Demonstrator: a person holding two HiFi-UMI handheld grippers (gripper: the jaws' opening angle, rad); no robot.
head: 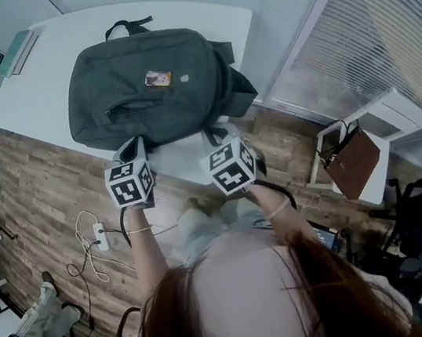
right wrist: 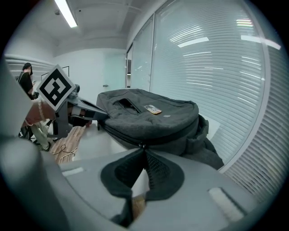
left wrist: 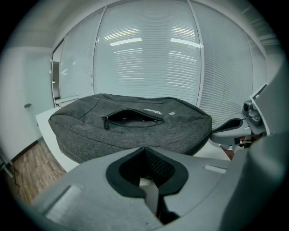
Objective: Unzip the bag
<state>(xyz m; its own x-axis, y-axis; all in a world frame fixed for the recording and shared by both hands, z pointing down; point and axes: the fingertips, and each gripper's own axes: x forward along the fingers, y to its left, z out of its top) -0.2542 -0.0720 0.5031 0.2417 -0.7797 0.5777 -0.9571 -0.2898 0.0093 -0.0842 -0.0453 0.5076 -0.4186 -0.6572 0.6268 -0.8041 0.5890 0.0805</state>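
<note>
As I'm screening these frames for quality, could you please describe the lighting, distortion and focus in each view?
Head view: even, soft light, strong fisheye bending the table edge, grey backpack sharp. Left gripper view: dark vignette, ceiling-light reflections streak the blinds, the left gripper near the lens is blurred. Right gripper view: same vignette, blinds curve, the right gripper is soft.

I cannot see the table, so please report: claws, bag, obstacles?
Left claw shut, empty, short of bag. Right claw shut at main zipper, grip unclear. Front pocket open. Nothing blocking.
</note>
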